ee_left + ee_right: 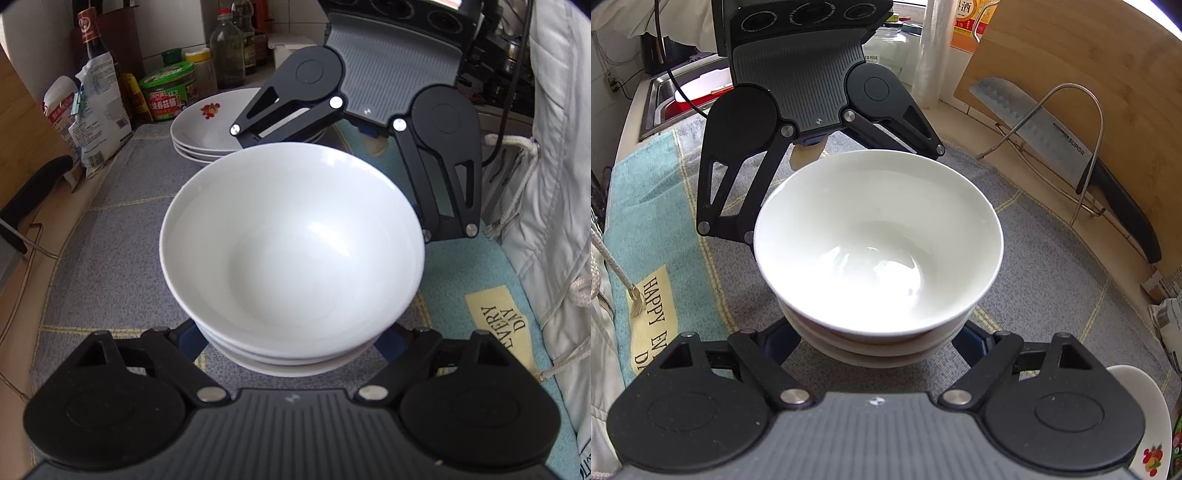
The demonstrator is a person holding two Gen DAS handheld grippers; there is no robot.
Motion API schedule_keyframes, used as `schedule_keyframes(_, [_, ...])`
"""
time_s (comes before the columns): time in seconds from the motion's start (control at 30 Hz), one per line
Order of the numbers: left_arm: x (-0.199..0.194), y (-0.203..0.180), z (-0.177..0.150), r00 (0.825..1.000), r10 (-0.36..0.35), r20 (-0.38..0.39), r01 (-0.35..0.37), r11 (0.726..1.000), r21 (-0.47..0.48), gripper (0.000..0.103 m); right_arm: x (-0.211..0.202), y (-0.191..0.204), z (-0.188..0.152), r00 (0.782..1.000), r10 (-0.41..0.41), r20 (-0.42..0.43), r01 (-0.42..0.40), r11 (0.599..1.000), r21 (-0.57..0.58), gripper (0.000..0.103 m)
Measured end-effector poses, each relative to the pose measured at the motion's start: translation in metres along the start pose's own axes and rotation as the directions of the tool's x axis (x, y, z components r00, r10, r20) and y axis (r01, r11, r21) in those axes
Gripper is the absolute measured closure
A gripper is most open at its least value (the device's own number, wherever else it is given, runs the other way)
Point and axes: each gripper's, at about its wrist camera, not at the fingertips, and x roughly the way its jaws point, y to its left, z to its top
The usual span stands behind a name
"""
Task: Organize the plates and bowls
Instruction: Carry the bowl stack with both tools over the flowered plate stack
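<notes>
The left gripper has its jaws spread wide on either side of the bowl stack, low on the near wall; whether the pads touch is hidden. Beyond the stack sit the plates. Opposite, the right gripper flanks the same bowls equally wide, contact likewise unclear, on the cloth.

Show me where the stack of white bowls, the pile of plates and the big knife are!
stack of white bowls (291, 258): left wrist view, inside of the top bowl.
pile of plates (214, 125): left wrist view, face of the top plate near its red picture.
big knife (1038, 122): right wrist view, flat of the blade.
</notes>
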Motion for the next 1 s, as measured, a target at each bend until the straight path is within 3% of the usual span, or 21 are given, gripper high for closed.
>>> schedule_keyframes(1.0, [-0.008,-0.011,0.011,1.0,0.03,-0.009,-0.03,1.0,0.01,0.014,-0.021,0.006,0.0,1.0,0.0,0.009,0.0,1.0,-0.015,0.013])
